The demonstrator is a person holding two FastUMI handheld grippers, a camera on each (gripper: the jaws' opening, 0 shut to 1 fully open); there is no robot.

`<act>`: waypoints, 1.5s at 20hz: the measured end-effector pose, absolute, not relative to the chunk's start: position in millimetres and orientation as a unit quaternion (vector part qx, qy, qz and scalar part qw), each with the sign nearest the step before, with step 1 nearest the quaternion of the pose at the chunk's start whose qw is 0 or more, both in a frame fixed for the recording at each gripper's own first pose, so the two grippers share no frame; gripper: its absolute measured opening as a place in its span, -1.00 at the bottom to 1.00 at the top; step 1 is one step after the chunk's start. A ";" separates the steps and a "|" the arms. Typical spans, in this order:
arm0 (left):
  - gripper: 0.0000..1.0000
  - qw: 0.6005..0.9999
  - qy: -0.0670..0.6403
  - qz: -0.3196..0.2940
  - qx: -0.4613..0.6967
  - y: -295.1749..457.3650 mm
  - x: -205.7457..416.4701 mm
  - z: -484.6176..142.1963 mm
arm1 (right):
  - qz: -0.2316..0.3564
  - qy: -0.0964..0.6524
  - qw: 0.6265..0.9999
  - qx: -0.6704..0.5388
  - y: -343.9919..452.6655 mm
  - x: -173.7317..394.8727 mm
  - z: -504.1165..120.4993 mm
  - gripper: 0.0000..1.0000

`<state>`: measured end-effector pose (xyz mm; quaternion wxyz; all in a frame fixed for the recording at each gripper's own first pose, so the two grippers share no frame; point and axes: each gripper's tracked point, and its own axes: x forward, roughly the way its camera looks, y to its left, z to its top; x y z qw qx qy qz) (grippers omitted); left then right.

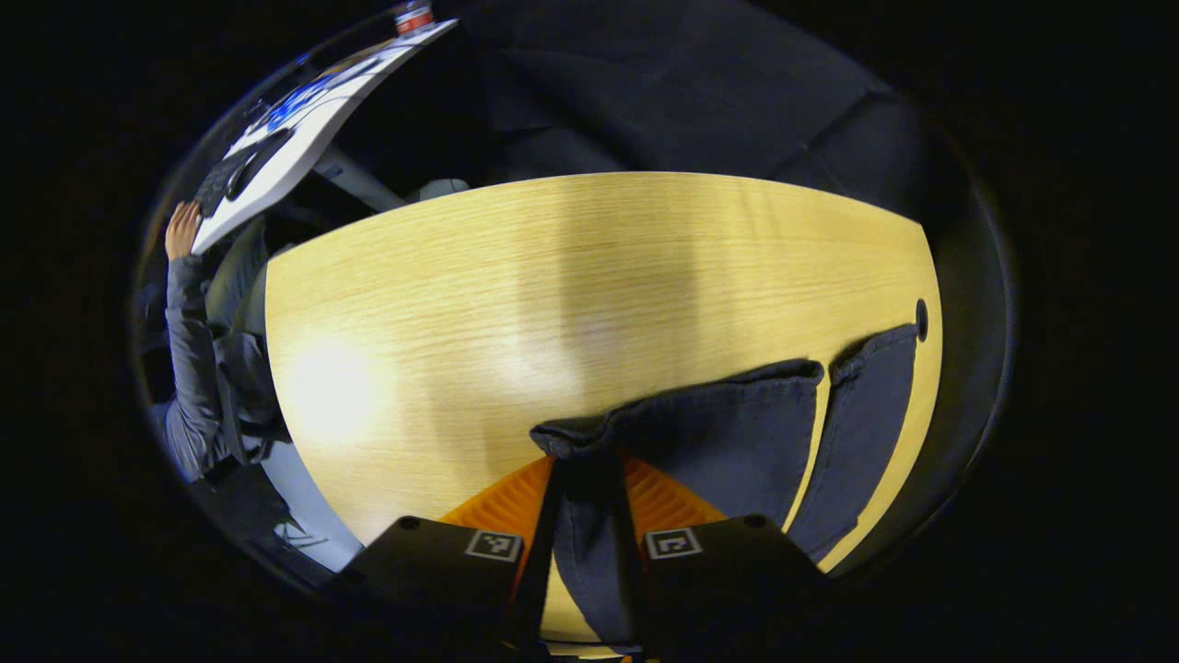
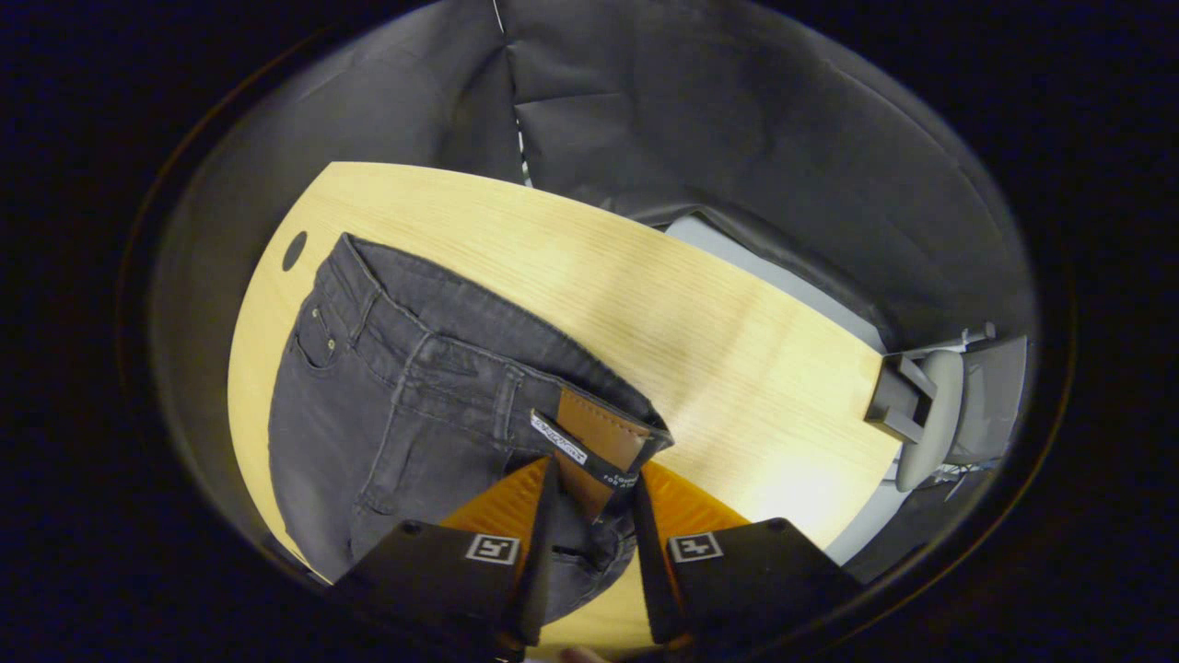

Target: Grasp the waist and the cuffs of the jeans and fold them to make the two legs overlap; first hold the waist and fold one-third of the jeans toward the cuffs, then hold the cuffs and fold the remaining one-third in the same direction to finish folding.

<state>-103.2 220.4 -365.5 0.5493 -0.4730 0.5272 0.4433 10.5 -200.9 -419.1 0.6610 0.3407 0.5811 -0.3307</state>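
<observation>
In the left gripper view, a person's sleeve (image 1: 189, 368) showed at the far left beside the wooden table (image 1: 553, 304). My left gripper (image 1: 589, 516) was clenched on a cuff (image 1: 589, 442) of the dark jeans (image 1: 737, 433), cloth bunched between both fingers, the other leg lying just beside it toward the table's right edge. In the right gripper view, the jeans' waist (image 2: 433, 359) lay flat on the table's left part, and my right gripper (image 2: 594, 516) pinched the waistband at its brown leather patch (image 2: 599, 437). A chair (image 2: 930, 414) stood off the table's right edge.
</observation>
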 end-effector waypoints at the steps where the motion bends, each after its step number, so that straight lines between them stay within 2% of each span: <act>1: -0.41 0.553 0.515 0.430 -0.493 219.1 -99.6 -365.3 | -0.329 0.578 0.660 0.350 -201.0 10.2 -417.5 -0.37; 2: -0.60 0.556 0.502 0.420 -0.512 216.9 -96.4 -362.2 | -0.322 0.577 0.655 0.366 -197.3 10.5 -417.3 -0.41; 3: -0.69 0.559 0.489 0.414 -0.526 216.8 -93.7 -358.5 | -0.317 0.571 0.654 0.383 -197.8 9.0 -415.2 -0.58; 4: -0.79 0.560 0.480 0.409 -0.538 214.3 -93.8 -357.3 | -0.309 0.566 0.652 0.399 -198.6 9.8 -414.7 -0.58; 6: -0.84 0.560 0.465 0.405 -0.553 212.2 -96.5 -350.8 | -0.289 0.556 0.653 0.426 -198.4 8.4 -405.7 -0.68; 9: -0.87 0.548 0.450 0.404 -0.579 204.7 -98.9 -331.2 | -0.273 0.533 0.638 0.484 -192.5 11.2 -384.5 -0.69; 10: -0.87 0.539 0.448 0.404 -0.588 201.6 -99.1 -324.0 | -0.269 0.526 0.628 0.507 -189.7 12.0 -376.3 -0.75; 11: -0.87 0.535 0.446 0.402 -0.595 199.4 -95.7 -313.7 | -0.265 0.519 0.617 0.529 -188.4 13.4 -368.6 -0.69; 15: -0.87 0.505 0.428 0.401 -0.633 195.8 -65.6 -267.7 | -0.255 0.501 0.581 0.588 -181.2 26.9 -334.9 -0.69; 19: -0.87 0.464 0.425 0.411 -0.659 196.9 -23.7 -235.4 | -0.257 0.473 0.518 0.664 -173.5 62.8 -303.2 -0.69; 21: -0.87 0.449 0.425 0.421 -0.664 202.2 -2.7 -230.7 | -0.259 0.452 0.495 0.695 -177.9 84.4 -292.2 -0.63; 22: -0.87 0.437 0.425 0.425 -0.669 203.2 8.8 -227.9 | -0.261 0.441 0.481 0.711 -177.8 96.0 -287.0 -0.69; 27: -0.87 0.402 0.429 0.452 -0.671 211.7 71.0 -233.8 | -0.274 0.406 0.426 0.761 -183.1 151.4 -285.8 -0.70; 30: -0.85 0.405 0.434 0.446 -0.670 211.9 118.8 -243.7 | -0.270 0.400 0.416 0.771 -175.5 189.8 -294.5 -0.77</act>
